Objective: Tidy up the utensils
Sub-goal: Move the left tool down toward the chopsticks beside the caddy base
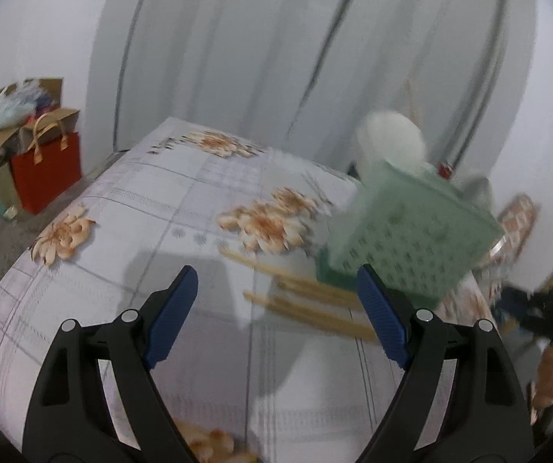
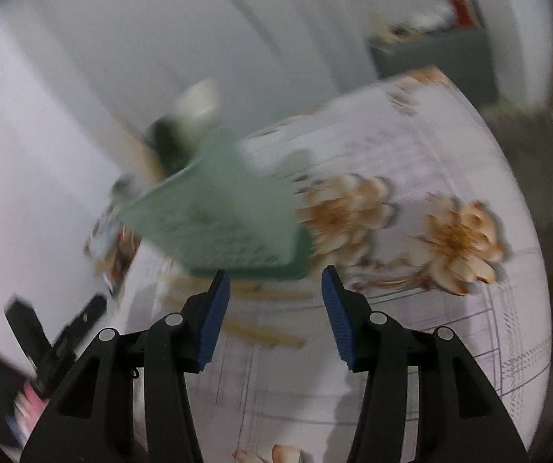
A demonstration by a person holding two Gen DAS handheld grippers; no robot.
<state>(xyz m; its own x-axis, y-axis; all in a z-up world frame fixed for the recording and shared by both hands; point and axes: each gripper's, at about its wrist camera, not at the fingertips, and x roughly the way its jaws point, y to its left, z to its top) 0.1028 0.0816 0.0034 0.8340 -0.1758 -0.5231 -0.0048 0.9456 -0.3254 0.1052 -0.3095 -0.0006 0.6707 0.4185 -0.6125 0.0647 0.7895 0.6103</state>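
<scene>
Floral bedsheet (image 1: 184, 200) covers the bed where wooden chopsticks (image 1: 307, 301) lie loose, just in front of a green perforated basket (image 1: 411, 231) that appears tilted. Left gripper (image 1: 276, 305) hovers above the sheet, jaws wide, nothing between them. Right gripper (image 2: 276, 308) stands about half open and empty, chopsticks (image 2: 265, 332) and basket (image 2: 218, 216) blurred beyond its blue pads (image 2: 211, 328)

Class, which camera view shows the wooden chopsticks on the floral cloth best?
The left wrist view: the chopsticks lie as distinct sticks beside the green basket. The right wrist view is motion-blurred, showing them only as smeared tan streaks.
</scene>
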